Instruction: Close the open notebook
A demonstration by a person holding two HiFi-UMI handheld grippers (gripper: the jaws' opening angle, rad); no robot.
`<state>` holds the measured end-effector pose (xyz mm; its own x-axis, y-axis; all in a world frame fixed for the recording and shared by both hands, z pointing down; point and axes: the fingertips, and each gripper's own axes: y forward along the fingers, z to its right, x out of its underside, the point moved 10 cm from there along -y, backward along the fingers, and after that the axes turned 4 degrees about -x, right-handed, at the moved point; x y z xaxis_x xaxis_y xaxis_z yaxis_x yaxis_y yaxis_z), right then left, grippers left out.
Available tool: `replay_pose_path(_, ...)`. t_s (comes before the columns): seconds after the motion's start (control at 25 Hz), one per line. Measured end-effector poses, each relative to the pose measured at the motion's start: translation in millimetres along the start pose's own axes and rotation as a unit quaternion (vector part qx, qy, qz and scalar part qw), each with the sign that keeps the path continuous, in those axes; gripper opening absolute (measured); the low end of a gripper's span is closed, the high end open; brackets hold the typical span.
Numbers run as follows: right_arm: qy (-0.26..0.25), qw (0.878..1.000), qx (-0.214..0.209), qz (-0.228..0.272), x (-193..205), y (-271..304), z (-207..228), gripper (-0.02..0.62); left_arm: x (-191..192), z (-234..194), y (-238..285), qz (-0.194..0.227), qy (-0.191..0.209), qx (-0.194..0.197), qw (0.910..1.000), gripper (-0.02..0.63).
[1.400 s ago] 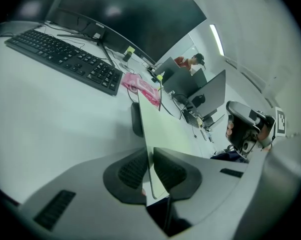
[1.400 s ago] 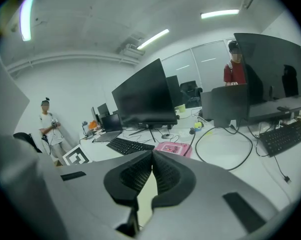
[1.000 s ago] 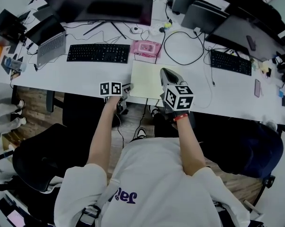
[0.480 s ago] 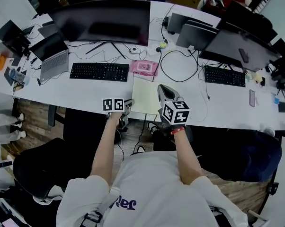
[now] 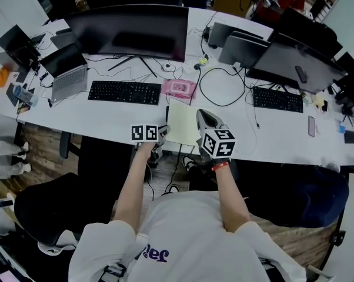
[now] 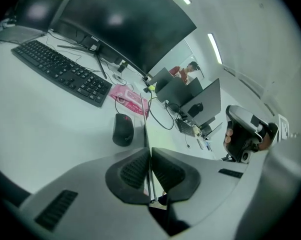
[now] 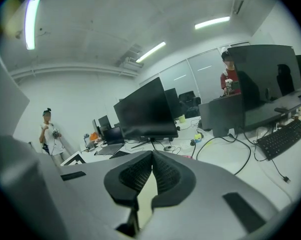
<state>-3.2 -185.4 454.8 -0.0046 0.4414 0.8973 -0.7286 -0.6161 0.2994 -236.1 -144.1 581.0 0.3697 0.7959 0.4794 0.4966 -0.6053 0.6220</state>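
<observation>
Pinching: left fingers (image 6: 133,171) closing on the notebook (image 5: 183,128) edge standing between them.
Right fingers (image 7: 168,174): pressed together, page below them.
Risk: the thin edge may slip free or tear if pulled too hard.

Notebook (image 5: 184,125): pale pages, near desk (image 5: 106,119) edge, left half lifted upright.

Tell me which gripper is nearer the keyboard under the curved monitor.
Left. The left gripper, fingers closing on the notebook at its left edge, sits just near-side of the keyboard; the right gripper is farther right, across the notebook.
</observation>
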Motion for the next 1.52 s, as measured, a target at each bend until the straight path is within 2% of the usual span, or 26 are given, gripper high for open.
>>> replay_pose_path(0.16,0.004,1.000,0.002,0.008,-2,-4,3,0.015,-4,14,0,-0.005,0.027,-0.010,0.9996,0.032)
replay_pose_path(0.48,0.015,1.000,0.008,0.017,-1,-13,6,0.015,-4,33,-1,-0.005,0.050,-0.021,0.9985,0.032)
replay_pose_path(0.68,0.023,0.999,0.016,0.022,-2,-19,13,0.015,-2,45,0,0.000,0.030,-0.015,0.9994,0.032)
replay_pose_path(1.52,0.053,0.997,0.037,0.038,2,-39,34,0.015,-2,83,10,-0.005,0.052,-0.024,0.9984,0.043)
